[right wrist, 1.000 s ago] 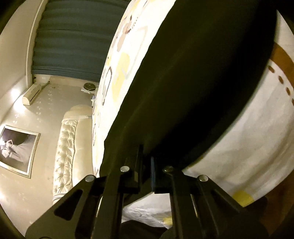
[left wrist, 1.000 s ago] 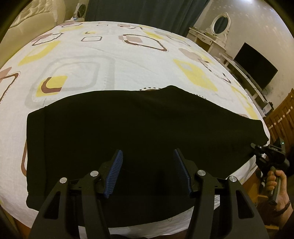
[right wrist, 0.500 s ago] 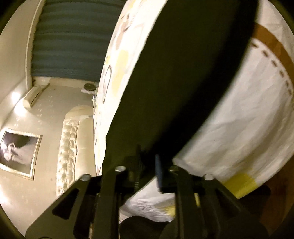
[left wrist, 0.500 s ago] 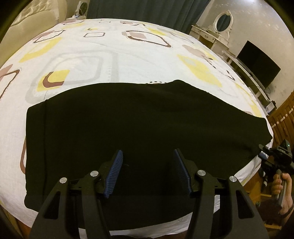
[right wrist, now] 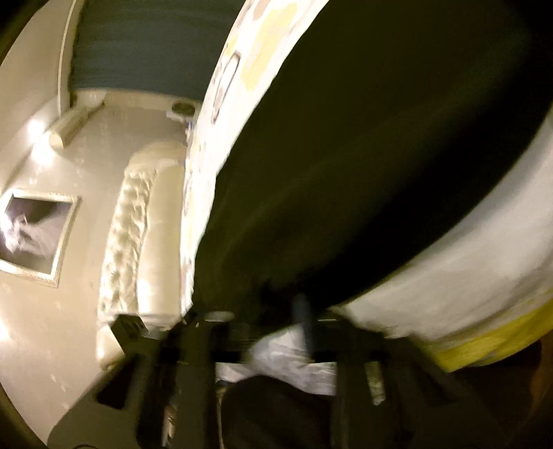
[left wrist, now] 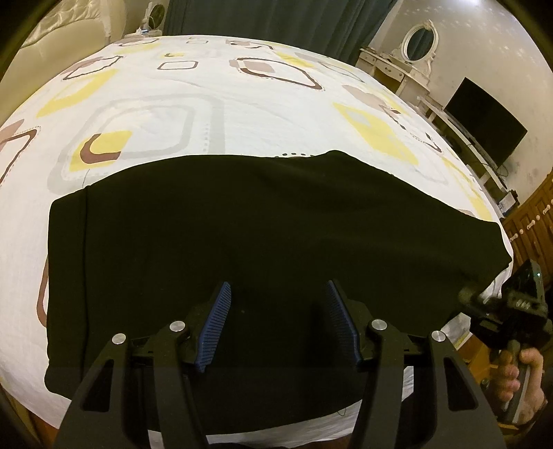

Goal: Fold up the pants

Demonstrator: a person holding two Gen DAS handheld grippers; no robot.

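Observation:
The black pants point(left wrist: 276, 241) lie folded lengthwise across the near side of the patterned bed sheet point(left wrist: 207, 103). My left gripper point(left wrist: 276, 324) hovers over their near edge, blue pads wide apart, holding nothing. At the right end of the pants a hand point(left wrist: 515, 373) holds my right gripper point(left wrist: 470, 297), whose tip is just off the pants' corner. The right wrist view is smeared by motion. There the pants point(right wrist: 380, 155) run away along the bed sheet point(right wrist: 466, 276). The right gripper point(right wrist: 276, 311) is at their end, with white sheet around its fingertips and no cloth visibly gripped.
Beyond the bed are a dark curtain point(left wrist: 276, 17), a white dressing table with an oval mirror point(left wrist: 414, 51), a TV point(left wrist: 484, 121) and a wooden cabinet point(left wrist: 532, 224). A cream tufted headboard point(right wrist: 138, 224) and a framed picture point(right wrist: 31, 235) show in the right wrist view.
The right gripper was shut on the pants' end, then parted its fingers, let the cloth go and slid sideways off it. The left gripper stayed still and open.

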